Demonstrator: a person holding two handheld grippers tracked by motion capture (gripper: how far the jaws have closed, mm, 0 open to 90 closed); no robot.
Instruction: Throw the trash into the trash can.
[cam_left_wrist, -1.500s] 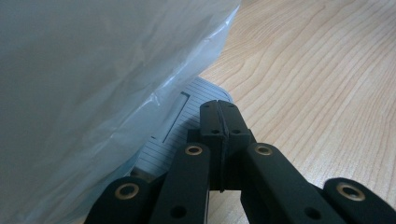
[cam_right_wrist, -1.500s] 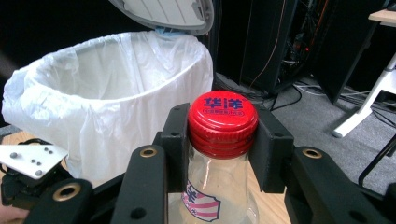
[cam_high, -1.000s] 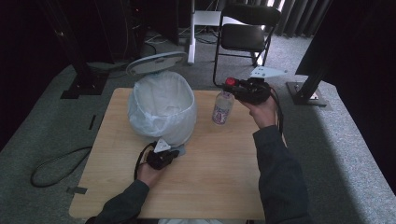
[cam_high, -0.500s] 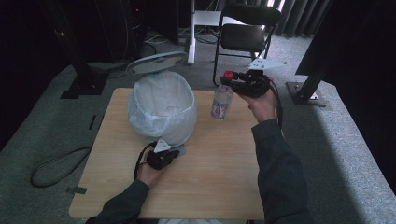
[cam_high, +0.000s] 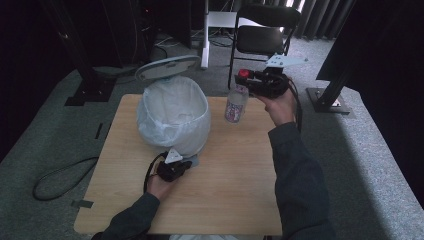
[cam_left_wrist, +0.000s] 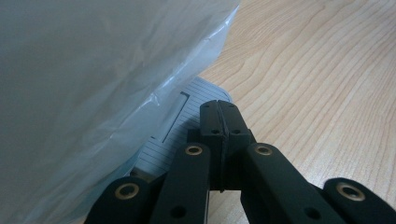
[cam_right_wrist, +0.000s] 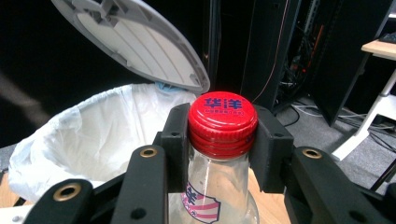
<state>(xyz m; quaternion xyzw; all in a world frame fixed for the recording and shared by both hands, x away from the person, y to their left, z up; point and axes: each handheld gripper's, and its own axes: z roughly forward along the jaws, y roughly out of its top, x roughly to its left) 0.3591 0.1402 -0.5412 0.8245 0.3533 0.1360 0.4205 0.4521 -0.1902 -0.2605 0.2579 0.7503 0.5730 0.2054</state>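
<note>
Fingers of the right gripper (cam_right_wrist: 222, 140) are clamped on the red cap (cam_right_wrist: 222, 119) of a clear plastic bottle (cam_high: 236, 103), 1 pad on each side of the cap, with the bottle hanging below them, its long axis upright and its striped label facing the camera in the right gripper view. In the high view the bottle sits at the far right part of the wooden counter (cam_high: 235, 190), just beside the bin, whether its base is on the wood or a little above it cannot be told. The relation that matters is sideways: the white-lined pedal bin (cam_high: 173, 117) lies to the left of the bottle, its rim close by and about level with the bottle's shoulder, and its grey lid (cam_high: 167, 67) is tipped up and back, so the mouth is open towards the bottle. Judged from that, the bottle needs to go up over the rim and then left to be above the liner (cam_right_wrist: 93, 126). The left gripper (cam_left_wrist: 218, 116) has its fingers pressed together with nothing between them, tips resting on the ribbed grey foot pedal (cam_left_wrist: 184, 128) at the near base of the bin, which looks to be what holds the lid raised. The right hand (cam_high: 280, 105) is the one nearer the bottle; the left hand (cam_high: 161, 182) is low at the pedal, well apart from it.
</note>
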